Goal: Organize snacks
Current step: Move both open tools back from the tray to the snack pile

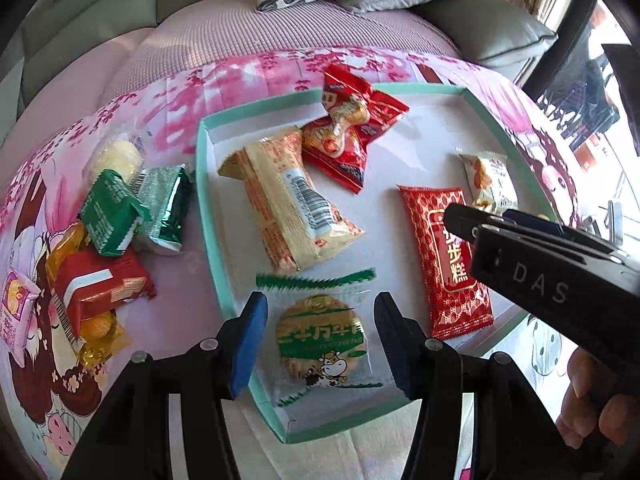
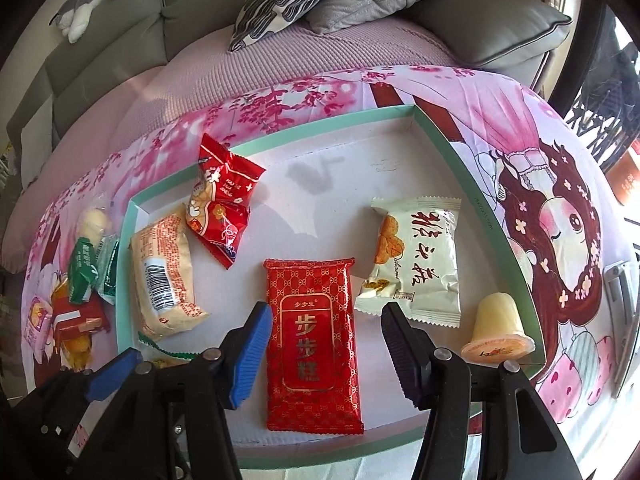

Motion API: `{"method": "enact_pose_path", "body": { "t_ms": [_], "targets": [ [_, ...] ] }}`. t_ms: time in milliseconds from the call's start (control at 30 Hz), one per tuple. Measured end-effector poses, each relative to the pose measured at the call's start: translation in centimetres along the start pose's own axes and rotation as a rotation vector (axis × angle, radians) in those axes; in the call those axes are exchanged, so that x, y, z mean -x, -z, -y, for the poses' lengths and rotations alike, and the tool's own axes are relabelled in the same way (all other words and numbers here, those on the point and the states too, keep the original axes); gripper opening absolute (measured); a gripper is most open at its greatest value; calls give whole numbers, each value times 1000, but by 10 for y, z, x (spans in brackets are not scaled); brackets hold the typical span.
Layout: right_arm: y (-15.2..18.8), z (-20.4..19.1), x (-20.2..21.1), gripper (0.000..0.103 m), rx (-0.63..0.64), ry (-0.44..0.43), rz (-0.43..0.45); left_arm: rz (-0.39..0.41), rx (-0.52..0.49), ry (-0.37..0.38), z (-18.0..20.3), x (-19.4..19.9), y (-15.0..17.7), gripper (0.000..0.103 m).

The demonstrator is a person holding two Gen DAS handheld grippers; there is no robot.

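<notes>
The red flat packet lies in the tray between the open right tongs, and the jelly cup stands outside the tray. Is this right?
Not quite. The jelly cup stands inside the tray, near its right wall, as the right wrist view shows. The red flat packet does lie between the open right tongs.

Left tool [image 1: 320, 340] angled downward, jaws apart, right tool [image 2: 326, 350] likewise, gripping nothing

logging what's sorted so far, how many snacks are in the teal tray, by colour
red packets: 2
beige packet: 1
white packet: 1
green-edged biscuit packet: 1
pale jelly cup: 1
total: 6
</notes>
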State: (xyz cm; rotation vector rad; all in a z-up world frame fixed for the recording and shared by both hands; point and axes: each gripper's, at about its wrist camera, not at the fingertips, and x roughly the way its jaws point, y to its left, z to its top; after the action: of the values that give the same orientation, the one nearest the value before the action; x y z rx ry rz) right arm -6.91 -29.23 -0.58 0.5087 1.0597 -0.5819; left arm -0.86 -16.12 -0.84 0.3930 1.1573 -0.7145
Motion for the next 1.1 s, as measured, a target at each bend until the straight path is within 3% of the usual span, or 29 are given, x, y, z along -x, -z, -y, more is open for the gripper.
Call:
{"method": "enact_pose_path", "body": {
  "t_ms": [433, 733, 767, 833, 867, 1100],
  "targets": [
    [1, -4, -2, 61, 9, -5, -12, 86, 212, 16, -56, 21, -1, 57],
    [4, -15, -3, 61, 51, -9, -14, 111, 324, -23, -89, 24, 0, 58],
    [4, -17, -3, 64, 60, -6, -11, 111, 337, -16, -92, 24, 1, 62],
    [5, -19, -3, 77, 80, 2, 1, 109, 352, -5, -95, 23, 3, 87],
    [4, -20, -3, 83, 85, 3, 9, 114, 355, -12, -95, 23, 3, 88],
    [5, -23, -2, 96, 102, -7, 28, 130, 337, -45, -94, 22, 3, 94]
  ]
}}
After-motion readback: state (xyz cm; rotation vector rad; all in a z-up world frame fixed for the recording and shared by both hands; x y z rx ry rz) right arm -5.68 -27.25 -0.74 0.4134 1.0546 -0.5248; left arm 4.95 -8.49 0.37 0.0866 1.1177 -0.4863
